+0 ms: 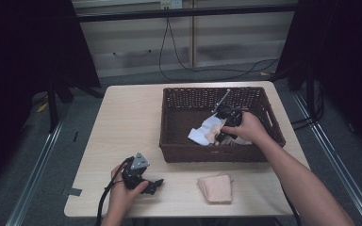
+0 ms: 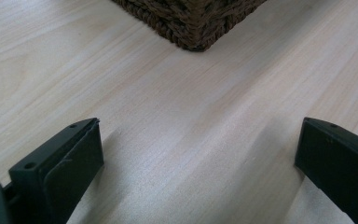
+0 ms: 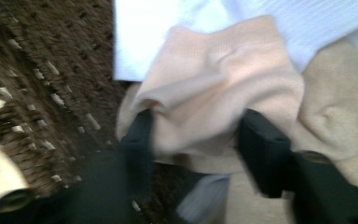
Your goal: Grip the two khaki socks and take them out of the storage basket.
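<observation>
High view: a wicker basket (image 1: 264, 141) stands on the far right part of the wooden table (image 1: 122, 122). The right gripper (image 1: 222, 133) reaches down into the basket from its right side, onto a heap of cloths: a white cloth (image 1: 206, 132) lies to the left of the jaws, with peach fabric at them. A folded peach cloth (image 1: 216, 188) lies on the table just near of the basket. The left gripper (image 1: 156, 182) rests at the near left of the table, well apart from the basket, so the right hand is much the nearer to the heap.

Left gripper view: the two black jaws stand wide apart over bare tabletop (image 2: 191, 140) with nothing between them; a corner of the basket (image 2: 191, 23) lies ahead, farther off.

Right gripper view: the jaws flank a raised fold of the peach cloth (image 3: 205, 88), one pad on each side and both touching the fabric, which bunches between them; the grip appears closed on the fold. The cloth lies directly ahead of the jaws, on the basket floor (image 3: 37, 70), with the white cloth (image 3: 140, 37) beyond it and a tan cloth (image 3: 335, 107) to its right. The pinched fold runs away from the gripper, so the coming move is probably a straight lift.
</observation>
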{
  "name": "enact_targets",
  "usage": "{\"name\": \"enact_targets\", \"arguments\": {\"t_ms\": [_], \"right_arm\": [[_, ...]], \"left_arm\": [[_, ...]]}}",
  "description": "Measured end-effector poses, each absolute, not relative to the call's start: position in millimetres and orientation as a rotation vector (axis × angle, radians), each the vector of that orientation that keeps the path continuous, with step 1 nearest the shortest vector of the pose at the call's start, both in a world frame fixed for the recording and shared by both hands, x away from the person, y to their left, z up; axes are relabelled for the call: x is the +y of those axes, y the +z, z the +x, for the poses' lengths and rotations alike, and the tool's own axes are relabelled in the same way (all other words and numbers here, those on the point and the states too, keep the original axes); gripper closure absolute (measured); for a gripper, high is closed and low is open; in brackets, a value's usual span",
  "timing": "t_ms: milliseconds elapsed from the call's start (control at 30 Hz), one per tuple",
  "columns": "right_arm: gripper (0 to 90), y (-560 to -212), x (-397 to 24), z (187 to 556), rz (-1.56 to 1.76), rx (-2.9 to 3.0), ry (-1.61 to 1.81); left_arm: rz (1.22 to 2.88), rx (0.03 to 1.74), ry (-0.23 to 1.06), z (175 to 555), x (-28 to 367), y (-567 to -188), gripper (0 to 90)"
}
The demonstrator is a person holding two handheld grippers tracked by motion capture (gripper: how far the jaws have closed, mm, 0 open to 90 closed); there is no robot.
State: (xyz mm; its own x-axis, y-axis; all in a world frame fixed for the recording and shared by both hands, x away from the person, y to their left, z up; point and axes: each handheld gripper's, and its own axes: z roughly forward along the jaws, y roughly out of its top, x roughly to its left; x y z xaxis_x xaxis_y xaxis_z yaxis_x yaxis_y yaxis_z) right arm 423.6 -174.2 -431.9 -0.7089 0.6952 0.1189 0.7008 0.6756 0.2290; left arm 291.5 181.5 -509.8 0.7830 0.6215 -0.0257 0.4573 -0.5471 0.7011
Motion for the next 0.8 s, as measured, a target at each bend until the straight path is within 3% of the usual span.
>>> {"name": "enact_targets", "arguments": {"t_ms": [100, 167, 400, 800], "right_arm": [[74.1, -430.3, -173.6, 421.9, -1.177, -2.846, -0.412], [80.9, -427.4, -174.3, 420.9, -1.164, -2.84, -0.397], [83.4, -412.6, -179.7, 415.8, -1.161, -2.828, -0.392], [83.8, -355.7, -193.6, 409.2, -1.127, -2.837, -0.428]], "left_arm": [[2.249, 0.793, 0.297, 291.7, 181.7, -509.7, 0.5], [2.247, 0.796, 0.292, 291.5, 181.5, -509.8, 0.5], [2.249, 0.793, 0.297, 291.7, 181.7, -509.6, 0.5], [2.248, 0.793, 0.295, 291.7, 181.7, -509.6, 0.5]]}}
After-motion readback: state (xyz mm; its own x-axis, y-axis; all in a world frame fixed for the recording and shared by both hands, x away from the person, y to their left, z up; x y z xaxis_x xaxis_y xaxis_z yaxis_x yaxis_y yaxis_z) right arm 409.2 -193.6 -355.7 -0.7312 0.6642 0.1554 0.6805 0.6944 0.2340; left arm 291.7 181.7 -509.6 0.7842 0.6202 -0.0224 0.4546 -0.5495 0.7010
